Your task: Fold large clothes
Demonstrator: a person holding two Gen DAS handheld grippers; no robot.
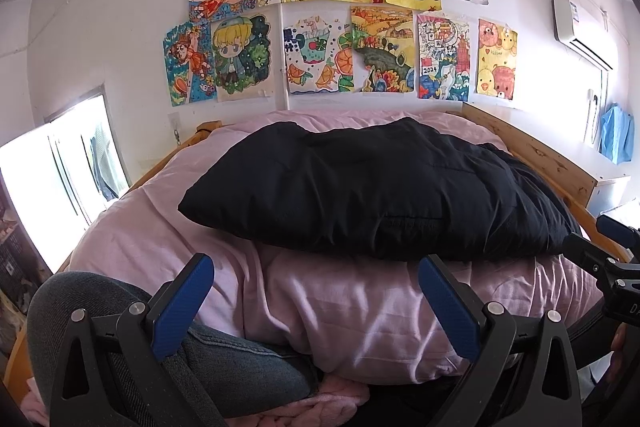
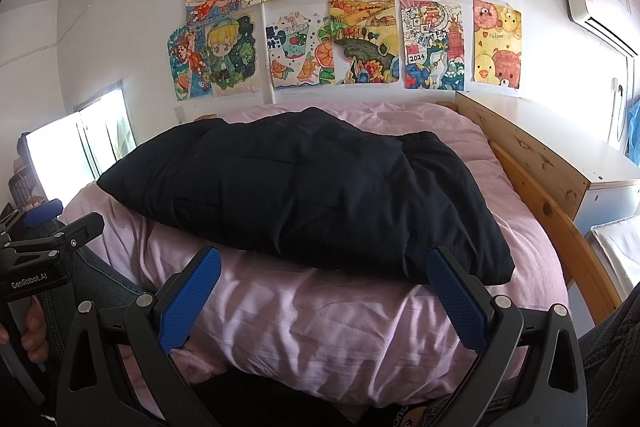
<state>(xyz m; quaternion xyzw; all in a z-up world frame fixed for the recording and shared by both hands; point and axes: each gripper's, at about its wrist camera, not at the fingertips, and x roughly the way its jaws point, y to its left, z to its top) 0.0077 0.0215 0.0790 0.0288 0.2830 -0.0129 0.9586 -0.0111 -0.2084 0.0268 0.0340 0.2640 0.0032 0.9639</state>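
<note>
The black jacket (image 1: 360,187) lies mid-frame, its long axis left to right, just beyond both wide-open, empty grippers: left gripper (image 1: 316,303), right gripper (image 2: 324,299), which sits nearer.

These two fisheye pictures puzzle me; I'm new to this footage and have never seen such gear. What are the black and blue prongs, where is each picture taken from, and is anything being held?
Each picture comes from a camera mounted on a hand-held gripper, looking forward along its two blue-padded fingers. A person holds one gripper in each hand. The left gripper fills the bottom of the left wrist view; the right gripper fills the bottom of the right wrist view. Both stand open and hold nothing. Ahead, a puffy black garment lies on a pink quilt on a wooden-framed bed. Children's drawings hang on the wall behind.
</note>
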